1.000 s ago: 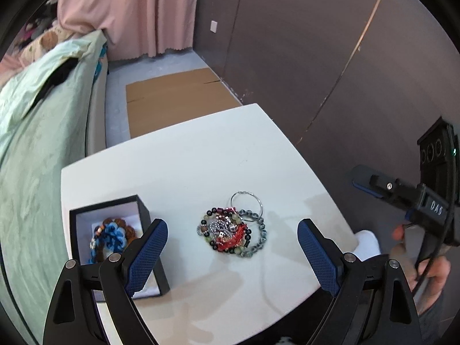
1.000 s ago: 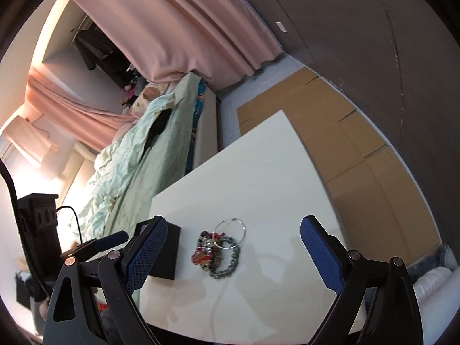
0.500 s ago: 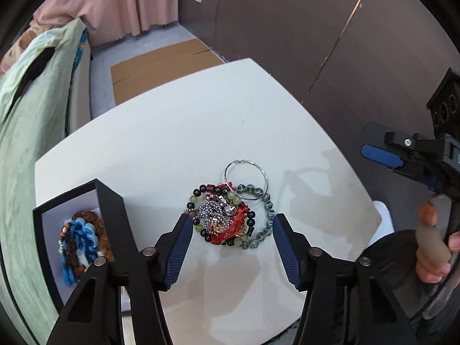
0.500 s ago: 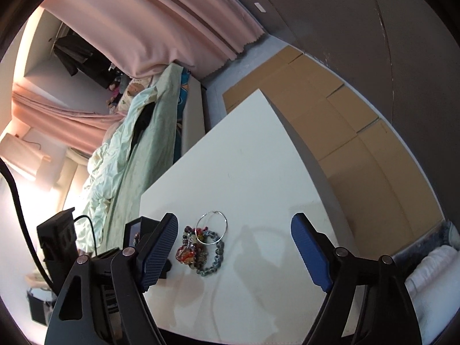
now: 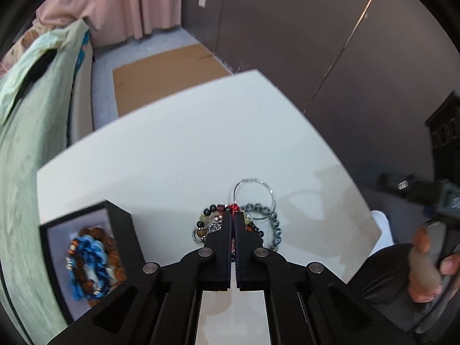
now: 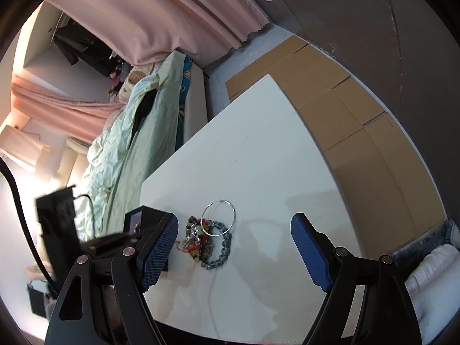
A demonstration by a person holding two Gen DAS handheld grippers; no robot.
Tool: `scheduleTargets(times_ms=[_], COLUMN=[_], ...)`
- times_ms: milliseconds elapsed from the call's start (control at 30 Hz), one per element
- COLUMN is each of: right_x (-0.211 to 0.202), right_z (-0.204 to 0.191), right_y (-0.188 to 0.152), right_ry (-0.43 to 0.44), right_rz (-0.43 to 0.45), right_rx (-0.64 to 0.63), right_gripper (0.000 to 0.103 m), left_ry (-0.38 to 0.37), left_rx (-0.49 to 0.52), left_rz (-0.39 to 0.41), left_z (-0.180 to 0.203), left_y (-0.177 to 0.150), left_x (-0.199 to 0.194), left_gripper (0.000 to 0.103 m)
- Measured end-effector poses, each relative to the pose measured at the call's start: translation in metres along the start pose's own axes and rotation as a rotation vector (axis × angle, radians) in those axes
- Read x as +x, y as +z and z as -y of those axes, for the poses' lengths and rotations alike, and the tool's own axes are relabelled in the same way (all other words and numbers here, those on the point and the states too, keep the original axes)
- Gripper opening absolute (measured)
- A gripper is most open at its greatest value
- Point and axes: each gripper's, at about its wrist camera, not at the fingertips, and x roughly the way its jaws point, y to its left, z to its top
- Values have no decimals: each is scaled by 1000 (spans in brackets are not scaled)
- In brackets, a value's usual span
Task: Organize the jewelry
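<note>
**Left gripper shuts into the bracelet pile**

At the lower left of the left wrist view the black jewelry box (image 5: 120,230) stands on the white bench (image 5: 178,149), with blue and brown beaded pieces (image 5: 89,261) lying inside it. Just to its right, at the lower centre, the left gripper (image 5: 233,215) has its jaws pressed together, their tips down in the pile of bracelets (image 5: 207,224). A second ago those jaws stood wide apart above the pile; half a second ago they straddled it, half closed. A red strand shows at the tips, but whether it is actually pinched cannot be told. The thin silver hoop (image 5: 253,192) lies at the far side of the pile, and a grey beaded bracelet (image 5: 273,224) curves out to the right. At the right edge a hand (image 5: 425,267) holds the other tool's handle, blurred.

In the right wrist view, the left tool (image 6: 57,230) appears blurred at the lower left, beside the box (image 6: 149,218). The pile (image 6: 201,238) lies just right of the near blue pad. The right gripper (image 6: 233,247) hangs open above the bench (image 6: 258,149), nothing between its fingers, its spread a little narrower than a second ago. Flattened cardboard (image 6: 359,132) covers the floor at the right.
</note>
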Motion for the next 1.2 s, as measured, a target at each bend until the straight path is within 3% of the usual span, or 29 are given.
scheduleTargets(times_ms=[400, 633, 900, 1200], right_x=[17, 31, 48, 57], right_z=[-19, -27, -34, -42], right_y=[-6, -5, -9, -10], right_ry=[12, 9, 3, -7], right_rz=[-35, -73, -118, -131], right_rx=[-31, -37, -40, -51], right_gripper=[82, 75, 68, 68], left_ry=[2, 8, -43, -30], left_rx=[42, 47, -17, -26], left_rz=[109, 167, 239, 317], left_z=[11, 10, -9, -19], left_y=[9, 12, 13, 17], left_x=[-52, -79, -109, -151], left_gripper=[1, 1, 1, 1])
